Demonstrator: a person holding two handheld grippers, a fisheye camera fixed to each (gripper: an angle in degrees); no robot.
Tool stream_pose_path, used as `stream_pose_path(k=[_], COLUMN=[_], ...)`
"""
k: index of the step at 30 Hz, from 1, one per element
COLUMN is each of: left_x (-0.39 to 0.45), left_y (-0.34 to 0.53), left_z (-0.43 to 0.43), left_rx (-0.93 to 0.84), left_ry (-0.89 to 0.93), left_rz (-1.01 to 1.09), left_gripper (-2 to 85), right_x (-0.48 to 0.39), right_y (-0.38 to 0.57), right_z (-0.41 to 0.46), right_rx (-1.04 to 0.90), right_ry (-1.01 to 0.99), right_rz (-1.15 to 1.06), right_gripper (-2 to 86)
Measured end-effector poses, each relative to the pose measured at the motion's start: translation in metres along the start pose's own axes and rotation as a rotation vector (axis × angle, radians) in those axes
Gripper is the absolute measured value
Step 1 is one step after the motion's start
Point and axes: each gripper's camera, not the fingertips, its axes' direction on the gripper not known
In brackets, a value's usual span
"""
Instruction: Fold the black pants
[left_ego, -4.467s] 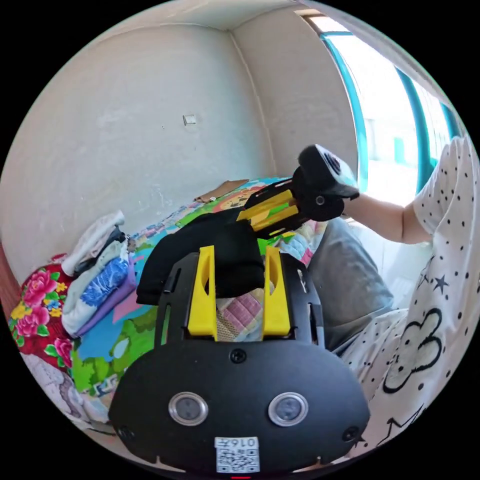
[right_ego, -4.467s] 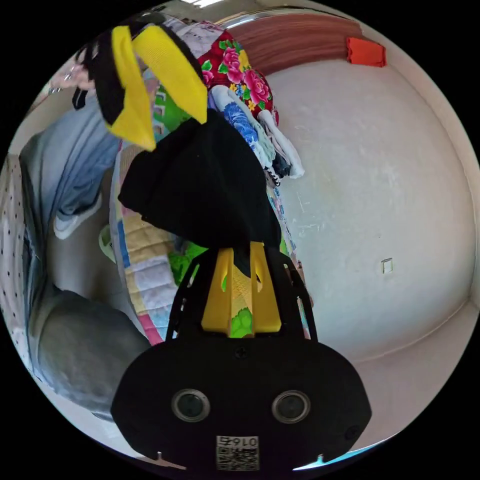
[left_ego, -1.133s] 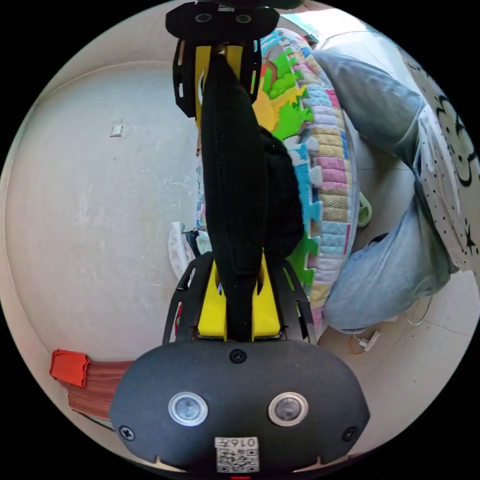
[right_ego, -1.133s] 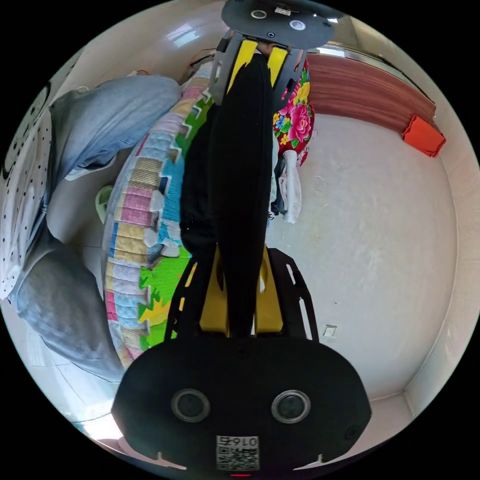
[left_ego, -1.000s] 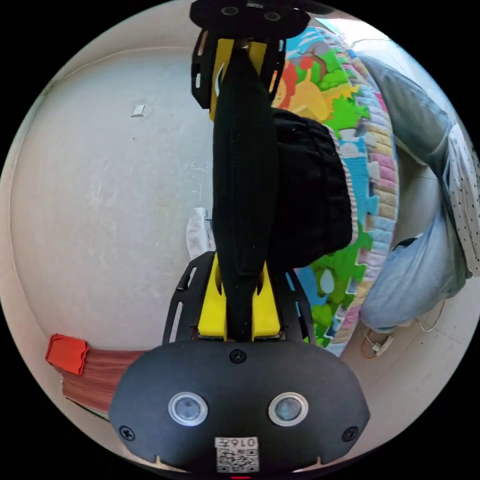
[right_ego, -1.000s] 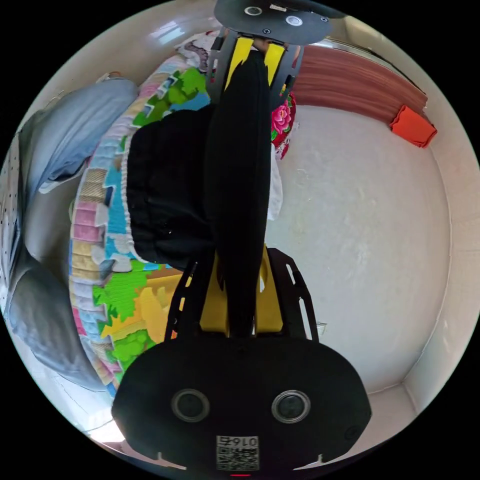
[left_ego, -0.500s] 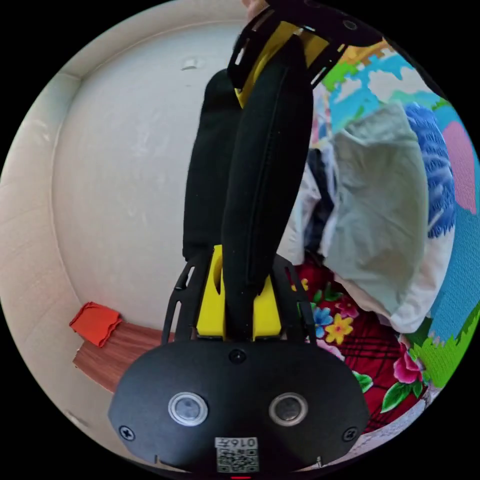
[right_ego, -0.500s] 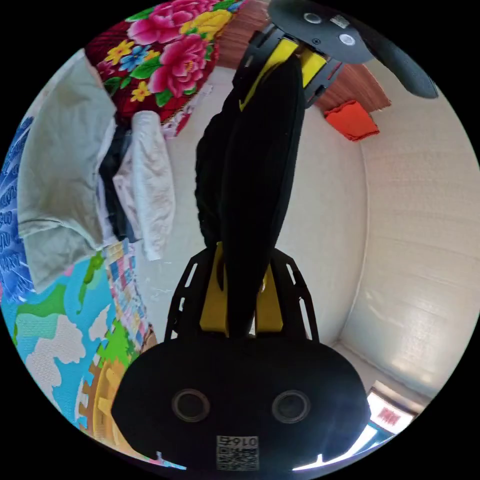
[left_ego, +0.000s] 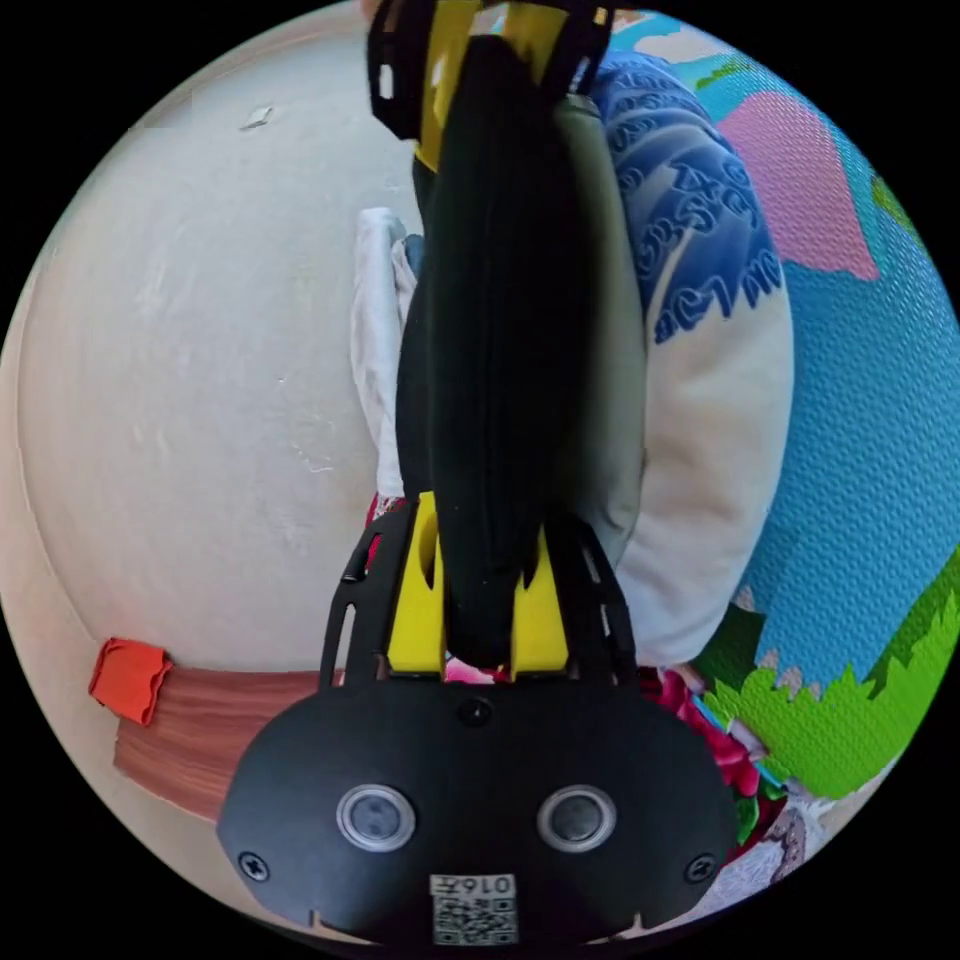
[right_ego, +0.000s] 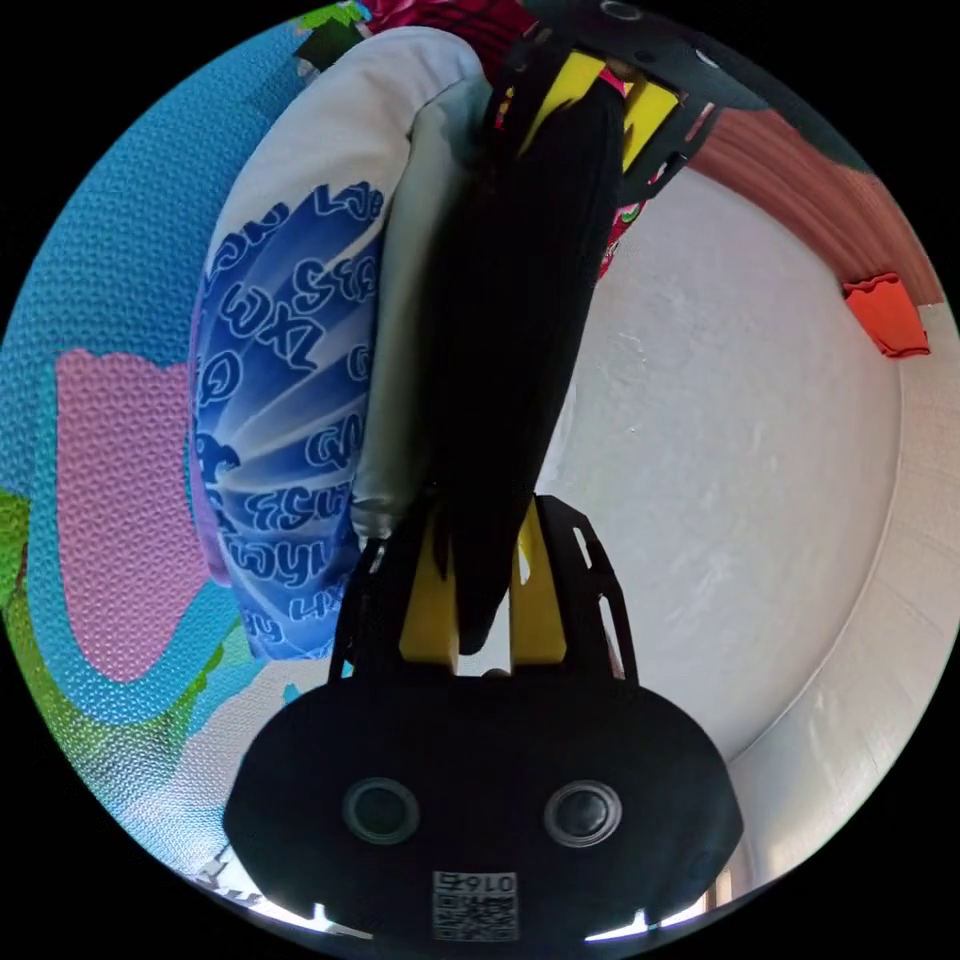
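Both tongs, L (left_ego: 478, 600) & R (right_ego: 485, 590), clamp folded black pants (left_ego: 500, 330) stretched btwn them.

Black pants (left_ego: 495, 330) – matt, thick knit-looking cloth, faint seam line along fold. Left gripper (left_ego: 478, 560) – yellow jaws smooth plastic, black frame matt, slightly grainy plate. Right gripper (right_ego: 478, 585) – same yellow plastic, matt black body. Folded clothes (left_ego: 690, 330) – soft cotton-like cloth, cream and grey with blue print. Play mat (left_ego: 870, 420) – foam, pebbled texture. Wall (left_ego: 200, 400) – matt plaster, scuffed. Wooden board (left_ego: 200, 725) – reddish, grained.
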Motion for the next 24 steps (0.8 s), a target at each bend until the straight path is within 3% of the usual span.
stream_pose_path(k=[8,10,12,13,15,18,20,24], left_x=[0.024,0.014,-0.030,-0.045,-0.100,-0.140,-0.147,-0.123], left_y=[0.072,0.098,0.137,0.147,0.176,0.170,0.153,0.119], left_z=[-0.022,-0.027,-0.034,-0.036,-0.028,0.014,0.046,0.108], left_rx=[0.023,0.006,-0.002,0.016,0.171,0.257,0.257,0.004], left_ry=[-0.128,-0.107,-0.138,-0.109,0.196,0.520,0.636,0.631], left_rz=[-0.059,-0.175,-0.562,-0.677,-1.020,-1.227,-1.274,-1.359], left_gripper=[7.9,0.7,-0.4,-0.6,-0.8,-0.9,-1.0,-1.0], right_x=[0.004,0.015,0.040,0.062,0.098,0.144,0.159,0.140], right_y=[0.121,0.154,0.187,0.209,0.235,0.259,0.260,0.254], right_z=[-0.010,-0.004,0.009,0.021,0.046,0.105,0.162,0.240], right_rx=[0.225,0.275,0.333,0.374,0.438,0.521,0.486,0.310], right_ry=[-0.156,-0.254,-0.384,-0.447,-0.521,-0.685,-0.820,-0.926], right_rz=[0.100,0.147,0.262,0.377,0.560,0.871,1.049,1.157], right_gripper=[2.2,0.7,0.1,-0.1,-0.3,-0.4,-0.4,-0.4])
